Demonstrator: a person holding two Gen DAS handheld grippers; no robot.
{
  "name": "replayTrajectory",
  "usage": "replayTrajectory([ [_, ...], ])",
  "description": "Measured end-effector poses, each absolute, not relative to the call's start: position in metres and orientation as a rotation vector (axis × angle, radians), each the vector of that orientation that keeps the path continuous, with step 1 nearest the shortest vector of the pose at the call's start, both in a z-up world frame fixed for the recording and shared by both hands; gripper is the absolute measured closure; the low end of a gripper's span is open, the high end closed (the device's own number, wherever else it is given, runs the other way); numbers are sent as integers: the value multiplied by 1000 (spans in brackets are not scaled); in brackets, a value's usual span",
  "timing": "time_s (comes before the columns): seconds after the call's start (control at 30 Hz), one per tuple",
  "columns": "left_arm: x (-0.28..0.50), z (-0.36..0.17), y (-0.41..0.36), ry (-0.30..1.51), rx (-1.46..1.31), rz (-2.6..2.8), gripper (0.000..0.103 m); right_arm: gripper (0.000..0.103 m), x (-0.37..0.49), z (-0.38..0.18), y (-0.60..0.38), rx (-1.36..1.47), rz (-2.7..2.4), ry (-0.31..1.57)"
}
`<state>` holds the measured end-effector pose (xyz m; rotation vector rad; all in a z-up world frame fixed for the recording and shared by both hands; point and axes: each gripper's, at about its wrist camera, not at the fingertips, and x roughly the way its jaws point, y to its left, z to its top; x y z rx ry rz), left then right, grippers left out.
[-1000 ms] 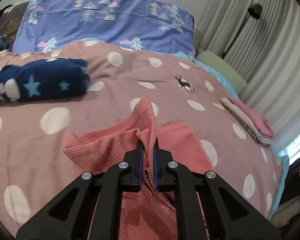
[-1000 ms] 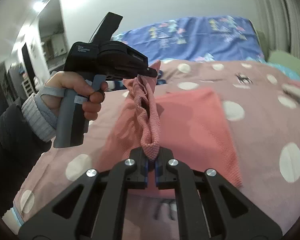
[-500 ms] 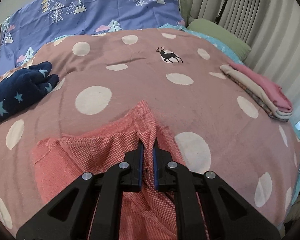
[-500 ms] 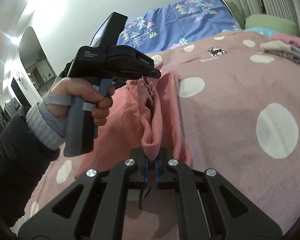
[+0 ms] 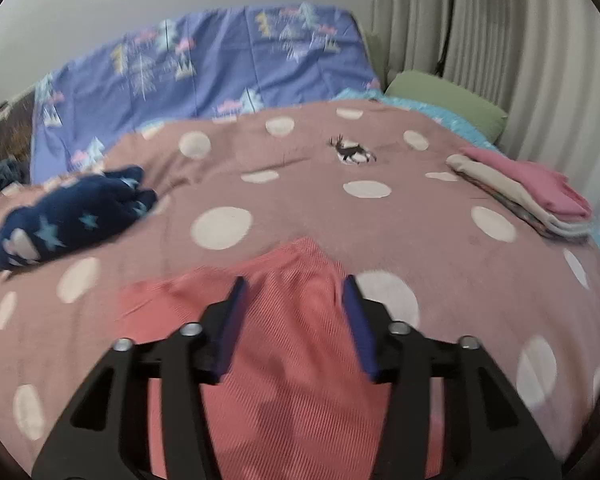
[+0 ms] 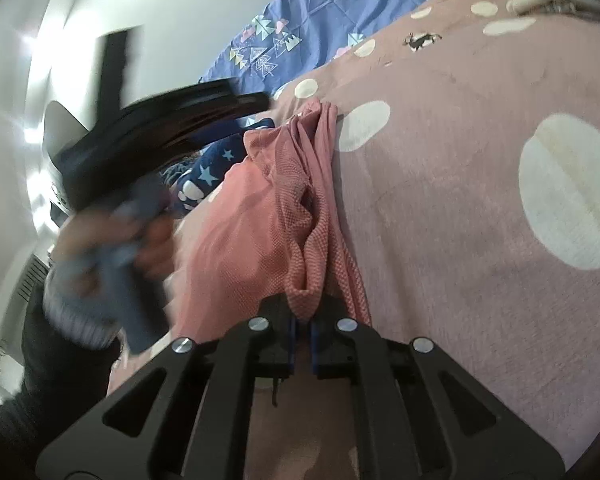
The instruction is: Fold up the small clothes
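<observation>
Bedspread: a dusty-pink blanket with pale dots and a small deer motif covers the bed; everything rests on it.
Navy bundle: a dark blue star-print garment lies crumpled at the left of the left wrist view, well apart from the red cloth; in the right wrist view it shows just behind the left gripper.
Folded stack: a pile of folded clothes, pink on top over beige, sits at the bed's right edge.
Far end: a blue pillow with tree prints and a green cushion, with pale curtains behind.
In the way: between the red cloth and the folded stack there is only bare blanket.
Containers: only the bed as a surface (no box or basket shows).
Red garment: the small coral-red checked garment lies on the blanket near the front edge, its far corner flat under the left gripper, its near edge bunched and lifted.
Left gripper: the left gripper has just been opening; its blue pads stand apart above the cloth, no longer pinching it.
Right gripper: the right gripper is clamped on a gathered fold of the red garment.
Left hand: the person's hand, blurred, grasps the left gripper's handle.
Since earlier: the peak of cloth the left gripper held up has dropped flat.
</observation>
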<state>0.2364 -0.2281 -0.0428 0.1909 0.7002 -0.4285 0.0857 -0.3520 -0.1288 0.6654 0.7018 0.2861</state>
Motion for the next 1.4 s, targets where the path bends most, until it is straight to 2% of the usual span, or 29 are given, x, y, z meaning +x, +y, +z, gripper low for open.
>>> replayTrajectory([
  [0.07,205,-35,-209,650,236,-430,41,98,86,-130,-354,683,297,704],
  [0.13,176,-36,-187,630,268,-427,39,98,85,-131,-354,690,301,703],
  [0.37,97,-87,-118,777,251,-457,38,98,85,-132,-357,712,312,693],
  [0.57,95,-116,-113,813,288,-372,38,98,85,-135,-359,743,319,690],
  [0.77,93,-115,-123,767,370,-325,38,98,88,-137,-362,766,324,680],
  [0.93,92,-117,-99,771,355,-267,38,98,81,-133,-360,746,308,656],
  [1.0,89,-119,-96,780,357,-281,41,98,79,-133,-360,739,307,655],
  [1.1,84,-117,-99,782,373,-309,53,96,77,-134,-358,719,300,684],
  [1.17,80,-115,-100,809,350,-368,72,93,72,-131,-359,686,277,695],
  [1.23,74,-108,-98,826,312,-445,88,91,66,-126,-358,639,258,695],
  [1.3,66,-93,-94,810,263,-542,89,88,61,-118,-360,584,251,698],
  [1.37,64,-76,-95,754,248,-585,89,78,60,-106,-361,532,242,690],
  [1.4,68,-69,-98,726,252,-583,89,77,62,-99,-361,513,243,682],
])
